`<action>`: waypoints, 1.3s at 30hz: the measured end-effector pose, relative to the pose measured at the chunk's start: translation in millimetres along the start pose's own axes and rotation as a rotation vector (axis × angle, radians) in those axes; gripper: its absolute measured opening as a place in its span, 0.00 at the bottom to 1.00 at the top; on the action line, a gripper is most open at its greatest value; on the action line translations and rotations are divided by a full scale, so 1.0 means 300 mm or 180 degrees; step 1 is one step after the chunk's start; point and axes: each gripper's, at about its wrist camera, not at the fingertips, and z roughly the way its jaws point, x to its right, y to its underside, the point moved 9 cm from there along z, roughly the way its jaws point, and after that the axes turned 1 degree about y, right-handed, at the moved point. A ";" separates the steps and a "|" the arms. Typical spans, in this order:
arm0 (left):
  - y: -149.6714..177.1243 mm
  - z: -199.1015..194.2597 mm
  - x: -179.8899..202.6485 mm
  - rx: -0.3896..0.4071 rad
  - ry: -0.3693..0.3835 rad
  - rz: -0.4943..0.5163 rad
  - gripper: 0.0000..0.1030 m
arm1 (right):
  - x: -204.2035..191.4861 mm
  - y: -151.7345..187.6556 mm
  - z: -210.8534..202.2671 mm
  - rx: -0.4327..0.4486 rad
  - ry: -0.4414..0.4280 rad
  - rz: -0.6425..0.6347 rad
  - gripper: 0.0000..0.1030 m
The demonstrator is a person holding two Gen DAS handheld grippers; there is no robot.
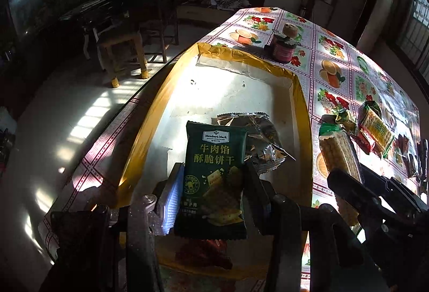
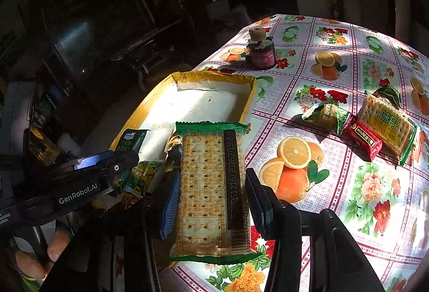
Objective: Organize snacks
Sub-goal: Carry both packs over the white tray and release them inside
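Note:
My left gripper [image 1: 211, 182] is shut on a dark green Member's Mark cracker packet [image 1: 215, 174] and holds it above the yellow-rimmed box [image 1: 303, 115]. A silver packet [image 1: 257, 139] and a red packet [image 1: 203, 254] lie in the box. My right gripper [image 2: 211, 190] is shut on a clear cracker pack with green ends [image 2: 211, 192], held over the box's right edge [image 2: 249, 101]. That pack also shows in the left wrist view [image 1: 339, 155]. The left gripper [image 2: 88, 179] with its green packet [image 2: 131, 139] shows in the right wrist view.
A dark jar [image 1: 284, 46] with a cork-like piece on top stands on the fruit-patterned tablecloth [image 2: 295, 158] beyond the box; it also shows in the right wrist view [image 2: 261, 53]. Several loose snack packs [image 2: 383, 128] lie at the right. A wooden chair [image 1: 123, 50] stands off the table's left edge.

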 end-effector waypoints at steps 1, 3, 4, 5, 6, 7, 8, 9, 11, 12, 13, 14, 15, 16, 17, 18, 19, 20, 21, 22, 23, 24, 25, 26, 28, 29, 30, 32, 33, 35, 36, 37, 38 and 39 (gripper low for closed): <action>0.001 0.007 -0.004 -0.0012 0.0000 -0.0004 0.42 | -0.018 -0.018 0.018 0.0001 -0.0030 -0.0016 0.49; 0.003 0.022 -0.013 -0.0046 0.0006 -0.0015 0.42 | -0.040 -0.052 0.058 -0.0018 -0.0053 -0.0041 0.49; 0.002 0.029 -0.014 -0.0058 0.0018 -0.0022 0.42 | -0.047 -0.071 0.081 -0.0034 -0.0077 -0.0041 0.49; -0.001 0.036 -0.014 -0.0069 0.0024 -0.0024 0.42 | -0.051 -0.088 0.102 -0.0051 -0.0096 -0.0035 0.49; -0.006 0.047 -0.013 -0.0085 0.0023 -0.0021 0.42 | -0.052 -0.104 0.125 -0.0070 -0.0098 -0.0033 0.49; -0.011 0.059 -0.013 -0.0105 0.0017 -0.0019 0.42 | -0.055 -0.120 0.148 -0.0093 -0.0085 -0.0038 0.49; -0.017 0.070 -0.012 -0.0128 0.0021 -0.0024 0.42 | -0.057 -0.134 0.172 -0.0119 -0.0092 -0.0037 0.49; -0.024 0.081 -0.009 -0.0142 0.0038 -0.0028 0.42 | -0.056 -0.148 0.196 -0.0152 -0.0100 -0.0035 0.49; -0.038 0.108 -0.009 -0.0179 0.0019 -0.0038 0.42 | -0.059 -0.172 0.240 -0.0192 -0.0074 -0.0062 0.49; -0.045 0.121 -0.010 -0.0200 0.0021 -0.0050 0.42 | -0.061 -0.182 0.259 -0.0210 -0.0082 -0.0059 0.49; -0.052 0.133 -0.010 -0.0217 0.0026 -0.0057 0.42 | -0.064 -0.194 0.277 -0.0215 -0.0085 -0.0060 0.49; -0.058 0.144 -0.013 -0.0227 0.0009 -0.0070 0.42 | -0.066 -0.205 0.294 -0.0218 -0.0078 -0.0065 0.49; -0.063 0.156 -0.016 -0.0241 0.0001 -0.0075 0.42 | -0.069 -0.217 0.313 -0.0230 -0.0077 -0.0070 0.49; -0.066 0.168 -0.019 -0.0262 0.0004 -0.0089 0.42 | -0.072 -0.225 0.332 -0.0251 -0.0077 -0.0082 0.49; -0.067 0.177 -0.022 -0.0280 0.0005 -0.0100 0.42 | -0.074 -0.233 0.352 -0.0274 -0.0068 -0.0093 0.49; -0.068 0.189 -0.025 -0.0299 -0.0006 -0.0111 0.42 | -0.073 -0.238 0.370 -0.0297 -0.0060 -0.0100 0.49; -0.068 0.196 -0.030 -0.0310 -0.0011 -0.0120 0.42 | -0.072 -0.241 0.389 -0.0328 -0.0059 -0.0102 0.49; -0.068 0.201 -0.033 -0.0323 -0.0001 -0.0126 0.42 | -0.072 -0.240 0.402 -0.0354 -0.0060 -0.0110 0.49; -0.067 0.205 -0.035 -0.0325 0.0003 -0.0133 0.42 | -0.070 -0.240 0.415 -0.0377 -0.0054 -0.0125 0.49; -0.067 0.207 -0.038 -0.0325 -0.0008 -0.0133 0.42 | -0.067 -0.239 0.427 -0.0398 -0.0043 -0.0146 0.49; -0.066 0.210 -0.040 -0.0331 -0.0001 -0.0134 0.42 | -0.066 -0.235 0.435 -0.0415 -0.0036 -0.0157 0.49; -0.065 0.214 -0.039 -0.0341 0.0005 -0.0140 0.42 | -0.064 -0.234 0.443 -0.0426 -0.0032 -0.0161 0.49; -0.065 0.218 -0.042 -0.0347 0.0009 -0.0153 0.42 | -0.061 -0.232 0.448 -0.0436 -0.0028 -0.0160 0.49; -0.064 0.219 -0.044 -0.0346 0.0008 -0.0165 0.42 | -0.059 -0.231 0.450 -0.0441 -0.0023 -0.0158 0.49; -0.066 0.219 -0.044 -0.0346 0.0010 -0.0168 0.42 | -0.058 -0.227 0.458 -0.0454 -0.0016 -0.0156 0.49; -0.066 0.219 -0.043 -0.0350 0.0007 -0.0166 0.42 | -0.057 -0.225 0.460 -0.0461 -0.0016 -0.0157 0.49; -0.066 0.219 -0.043 -0.0352 0.0003 -0.0162 0.42 | -0.056 -0.223 0.461 -0.0467 -0.0013 -0.0157 0.49; -0.065 0.218 -0.040 -0.0359 0.0007 -0.0153 0.42 | -0.051 -0.222 0.459 -0.0466 -0.0002 -0.0140 0.50; -0.065 0.217 -0.039 -0.0368 0.0018 -0.0158 0.42 | -0.050 -0.221 0.456 -0.0477 -0.0008 -0.0136 0.50; -0.066 0.214 -0.040 -0.0376 0.0033 -0.0178 0.43 | -0.049 -0.224 0.445 -0.0454 -0.0024 -0.0108 0.50; -0.067 0.209 -0.040 -0.0373 0.0040 -0.0184 0.44 | -0.049 -0.226 0.434 -0.0436 -0.0031 -0.0094 0.50; -0.069 0.201 -0.042 -0.0360 0.0040 -0.0184 0.45 | -0.048 -0.229 0.421 -0.0412 -0.0046 -0.0079 0.50; -0.070 0.193 -0.041 -0.0349 0.0037 -0.0186 0.45 | -0.048 -0.233 0.403 -0.0381 -0.0055 -0.0073 0.50; -0.072 0.184 -0.040 -0.0339 0.0040 -0.0188 0.46 | -0.046 -0.238 0.387 -0.0346 -0.0056 -0.0067 0.50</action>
